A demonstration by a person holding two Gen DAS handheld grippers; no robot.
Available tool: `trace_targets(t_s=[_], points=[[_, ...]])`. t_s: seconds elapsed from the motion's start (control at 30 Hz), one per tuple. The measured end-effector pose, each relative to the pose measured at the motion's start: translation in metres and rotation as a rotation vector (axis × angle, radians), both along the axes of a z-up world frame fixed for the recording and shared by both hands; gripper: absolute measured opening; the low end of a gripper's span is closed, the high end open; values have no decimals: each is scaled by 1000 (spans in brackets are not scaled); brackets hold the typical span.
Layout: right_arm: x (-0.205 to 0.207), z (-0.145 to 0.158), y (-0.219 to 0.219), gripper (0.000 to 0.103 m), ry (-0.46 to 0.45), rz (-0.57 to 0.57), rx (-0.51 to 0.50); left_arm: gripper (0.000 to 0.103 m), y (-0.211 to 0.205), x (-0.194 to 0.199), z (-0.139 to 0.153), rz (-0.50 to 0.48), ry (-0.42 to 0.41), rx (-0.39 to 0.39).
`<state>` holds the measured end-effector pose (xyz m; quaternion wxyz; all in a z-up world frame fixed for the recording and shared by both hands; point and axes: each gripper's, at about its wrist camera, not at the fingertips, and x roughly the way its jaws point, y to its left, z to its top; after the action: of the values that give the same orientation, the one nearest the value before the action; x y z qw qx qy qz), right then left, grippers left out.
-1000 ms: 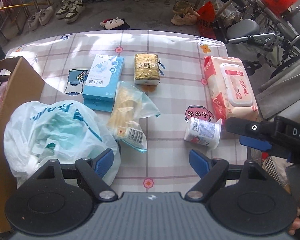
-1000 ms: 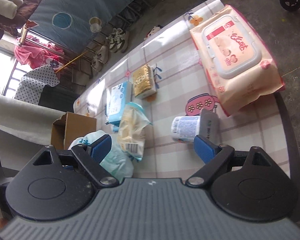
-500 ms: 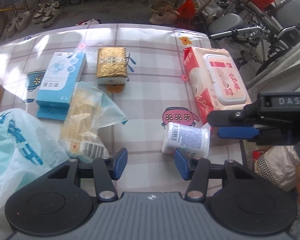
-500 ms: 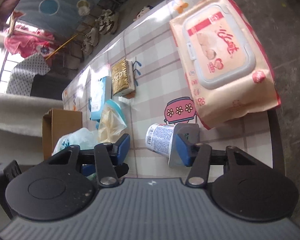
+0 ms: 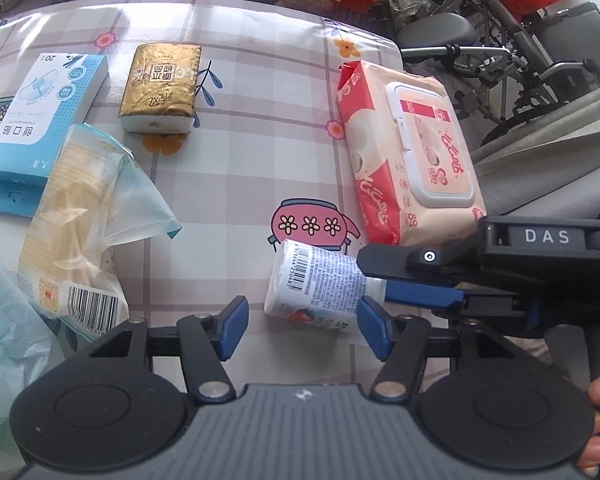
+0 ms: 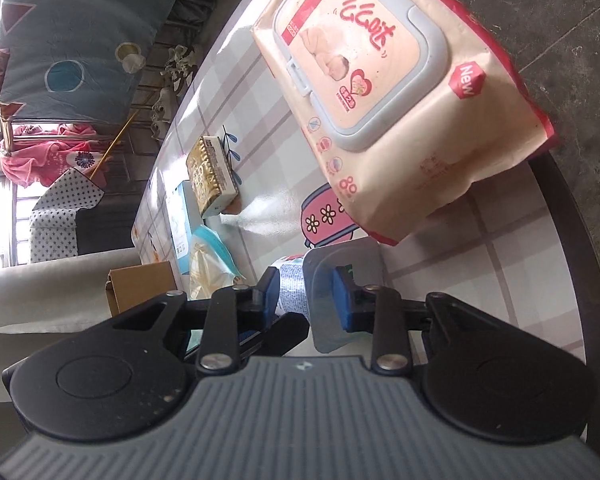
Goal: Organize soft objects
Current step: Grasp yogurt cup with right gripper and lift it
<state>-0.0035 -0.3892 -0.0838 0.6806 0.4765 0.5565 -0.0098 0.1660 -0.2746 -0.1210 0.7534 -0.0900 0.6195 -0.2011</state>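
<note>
While it lies on its side on the checked worktop (image 5: 252,184), the yogurt cup (image 5: 320,284) sits in front of both tools.
Right gripper (image 6: 304,300): fingers have just been closing; they clamp the cup's lid end, its foil lid (image 6: 340,276) against the right pad.
Left gripper (image 5: 300,328): fingers apart and just widened, nothing pressed; the cup lies just ahead, towards the right finger.
Beyond: wipes pack (image 5: 412,152) right, gold tissue pack (image 5: 160,88), blue box (image 5: 40,120) left.
</note>
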Motion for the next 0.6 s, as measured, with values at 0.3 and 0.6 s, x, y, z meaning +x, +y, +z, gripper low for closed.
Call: trace_targets(t_s=[0.3,0.6], points=[[1,-8,-1,28,13,4,31,58,0,-1,2,34,3,-30],[1,-8,-8,30,12,40,61,55,-2,-16,5,10,-6,-36]])
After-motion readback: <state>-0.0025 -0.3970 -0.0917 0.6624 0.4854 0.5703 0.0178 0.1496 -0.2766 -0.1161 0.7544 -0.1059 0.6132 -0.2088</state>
